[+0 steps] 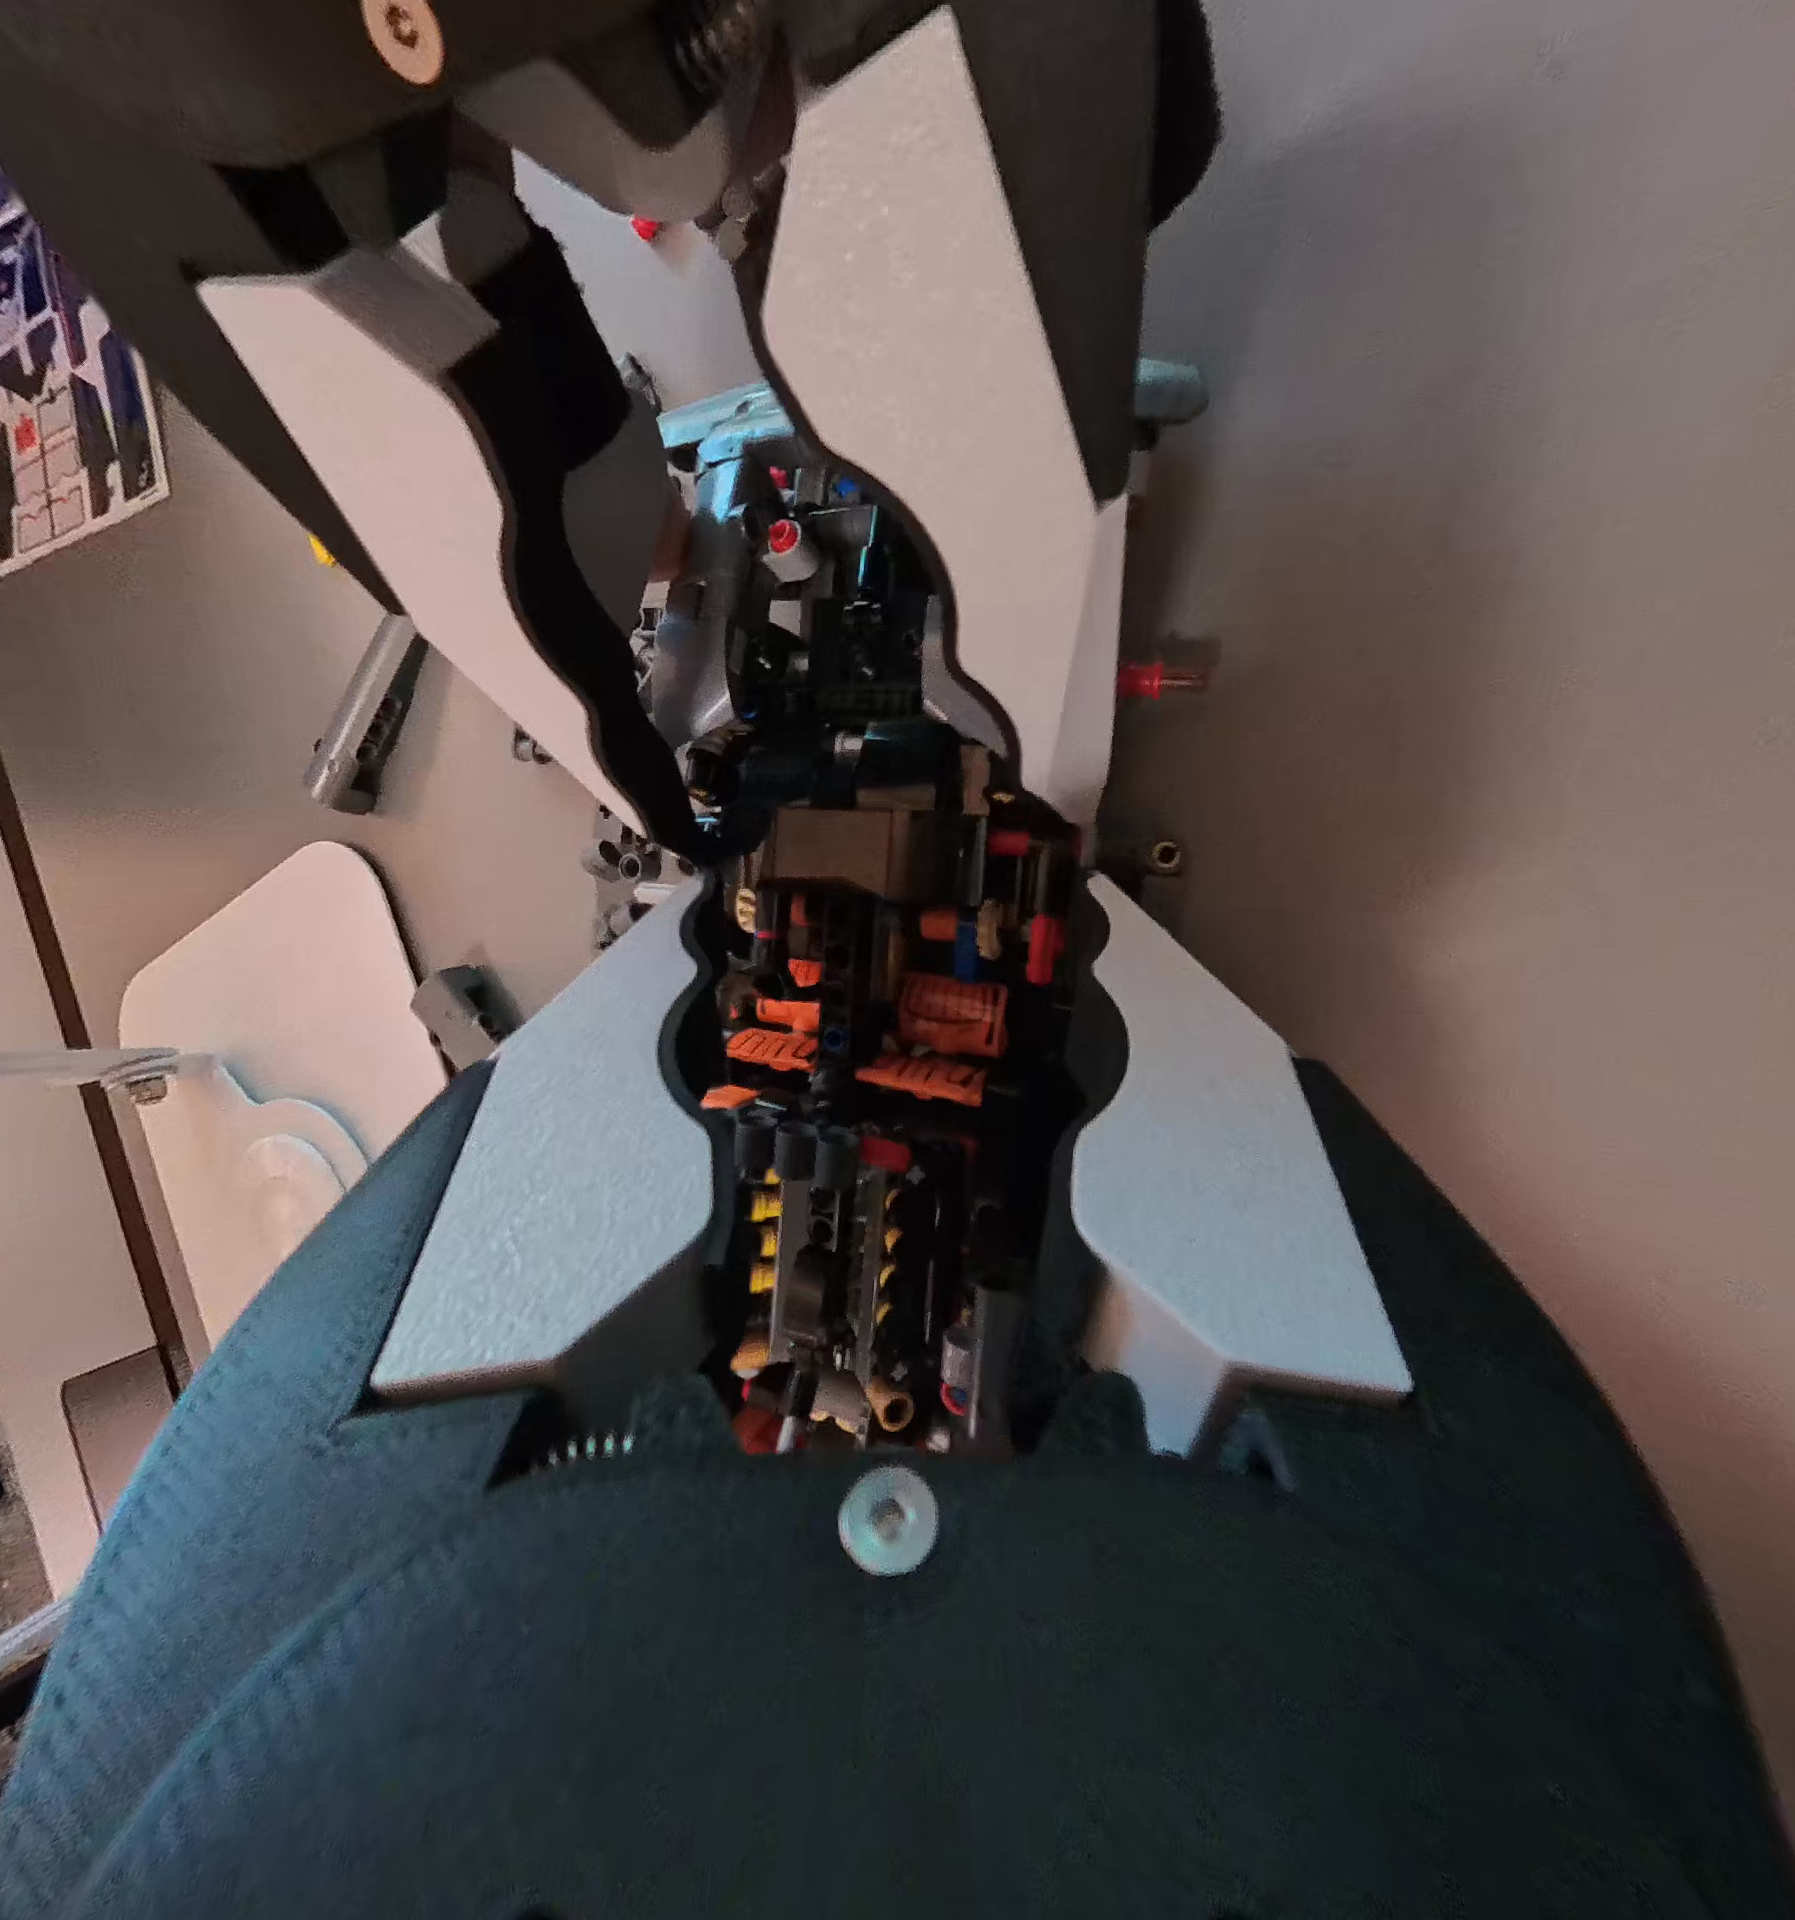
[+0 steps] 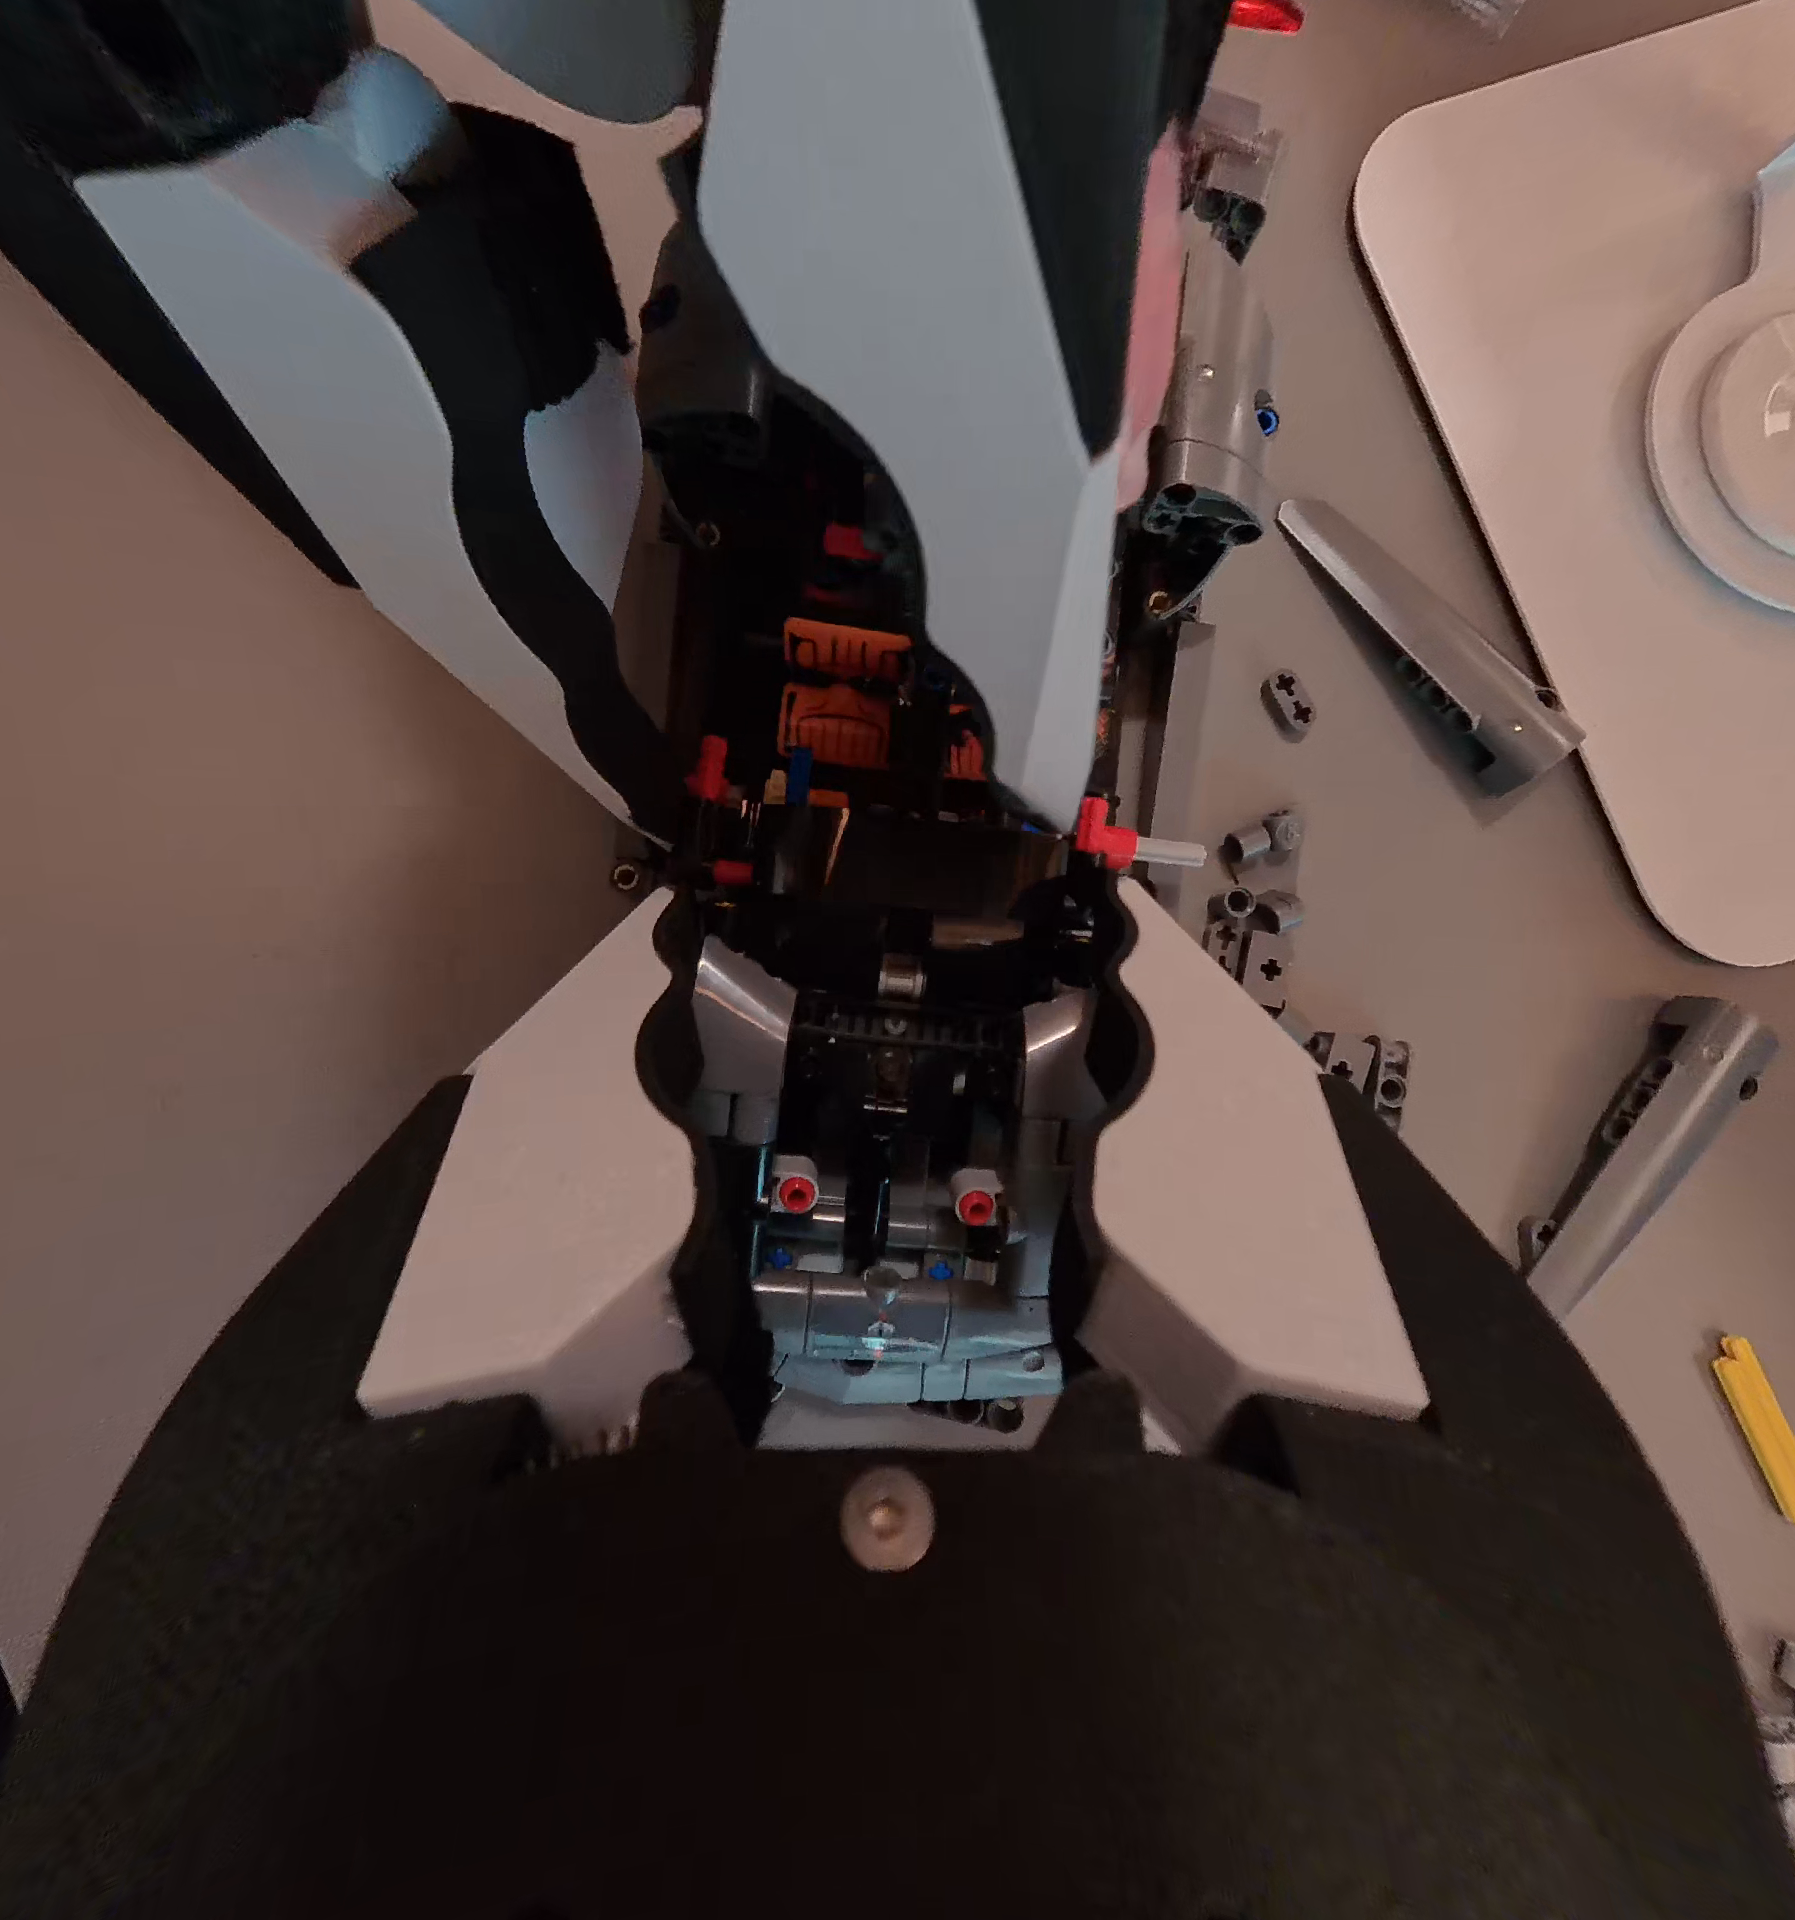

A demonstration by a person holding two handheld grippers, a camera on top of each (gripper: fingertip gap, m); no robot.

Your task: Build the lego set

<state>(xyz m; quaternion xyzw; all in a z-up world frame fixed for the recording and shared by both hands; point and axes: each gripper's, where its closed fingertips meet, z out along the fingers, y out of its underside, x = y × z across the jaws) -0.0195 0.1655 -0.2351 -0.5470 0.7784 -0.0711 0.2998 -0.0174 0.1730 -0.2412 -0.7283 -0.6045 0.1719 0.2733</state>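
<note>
The brick-built model car (image 1: 851, 1039) lies on the grey table (image 1: 1495, 935). The left gripper (image 1: 893, 883) straddles its orange-trimmed end, jaws wide, gripping nothing. The right gripper (image 2: 893, 894) hugs the model car's grey end. Best stay square, clear of the protruding pins.

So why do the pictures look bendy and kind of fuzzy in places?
Left wrist view: the wide lens bends the edges, the other gripper's white fingers are smeared by motion blur, and the brick model sits in shadow. Right wrist view: same bending, a blurred far finger, but the loose grey pieces look sharp.
</note>
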